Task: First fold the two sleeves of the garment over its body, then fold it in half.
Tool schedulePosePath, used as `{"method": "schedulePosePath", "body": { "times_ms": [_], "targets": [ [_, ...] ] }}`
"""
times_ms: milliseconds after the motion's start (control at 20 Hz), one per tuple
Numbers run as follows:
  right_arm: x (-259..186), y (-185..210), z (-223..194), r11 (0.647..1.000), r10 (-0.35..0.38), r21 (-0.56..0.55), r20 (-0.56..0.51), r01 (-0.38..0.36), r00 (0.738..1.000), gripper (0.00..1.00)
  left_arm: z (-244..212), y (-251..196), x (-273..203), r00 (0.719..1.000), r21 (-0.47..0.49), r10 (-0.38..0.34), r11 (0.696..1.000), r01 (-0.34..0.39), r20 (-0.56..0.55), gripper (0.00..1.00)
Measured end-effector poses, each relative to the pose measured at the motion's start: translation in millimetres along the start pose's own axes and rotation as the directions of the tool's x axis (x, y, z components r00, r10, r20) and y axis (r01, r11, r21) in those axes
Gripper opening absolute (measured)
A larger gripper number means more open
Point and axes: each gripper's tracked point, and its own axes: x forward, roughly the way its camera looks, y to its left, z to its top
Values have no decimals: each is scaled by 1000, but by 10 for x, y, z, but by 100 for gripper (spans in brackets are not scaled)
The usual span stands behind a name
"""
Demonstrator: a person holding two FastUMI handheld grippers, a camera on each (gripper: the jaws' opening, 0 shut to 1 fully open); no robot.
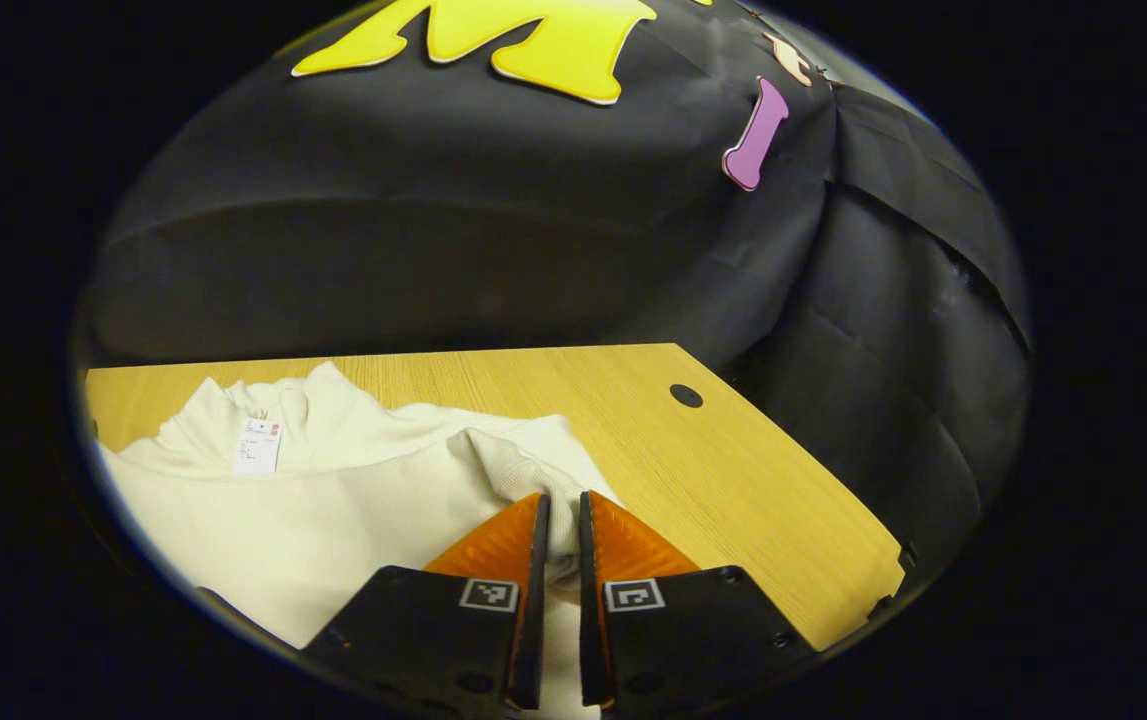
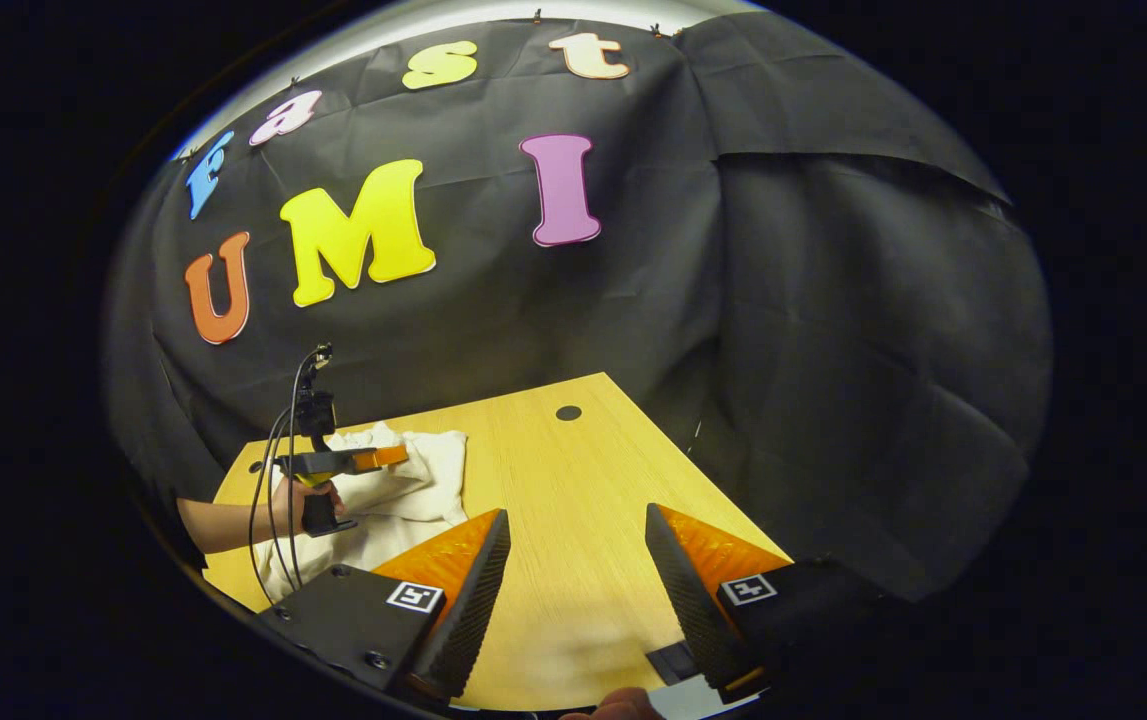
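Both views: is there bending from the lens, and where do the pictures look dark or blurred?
Left gripper view: the table edge curves from the fisheye; the cream garment is bright and sharp, with its cuff pinched in the left tool; the cloth wall is dim. Right gripper view: the table edges bow too; the open right tool looks slightly soft up close.

A white paper tag lay on the garment near its collar; the print on it was too small to make out. Square black-and-white coded markers sat on the left gripper and the right gripper, one per finger base, bearing patterns only, no letters or numbers.
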Motion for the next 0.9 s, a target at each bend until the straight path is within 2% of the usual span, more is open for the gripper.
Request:
{"method": "schedulePosePath", "body": {
  "times_ms": [50,100,150,200,250,300,450,550,700,900],
  "targets": [
    [2,25,10,1000,6,-4,1,-6,1000,85,18,-15,-4,1000,-3,0,1000,0,6,13],
    [12,49,3,1000,12,-9,-1,-12,1000,85,33,-41,-29,1000,-2,-2,1000,2,9,49],
    [12,75,14,1000,20,-10,2,-20,1000,85,59,-38,-71,1000,2,10,1000,-10,13,72],
    [29,124,33,999,30,-11,7,-30,1000,85,72,-32,-132,1000,9,22,1000,-23,19,67],
    [44,163,57,999,41,-14,11,-41,999,85,109,-6,-241,999,17,44,999,-44,29,100],
    [54,219,78,998,54,-16,19,-54,998,85,156,14,-329,997,23,63,998,-64,51,98],
    [117,442,122,993,109,-37,36,-108,993,85,378,104,-760,982,45,133,989,-140,134,99],
    [149,611,150,987,144,-80,53,-140,988,85,564,205,-1114,958,41,202,976,-215,202,99],
    [202,918,152,971,205,-138,70,-194,976,85,790,273,-1677,908,20,302,947,-321,291,98],
    [266,1238,119,951,278,-154,61,-266,959,85,746,247,-2232,883,-8,337,935,-354,325,98]
  ]
}}
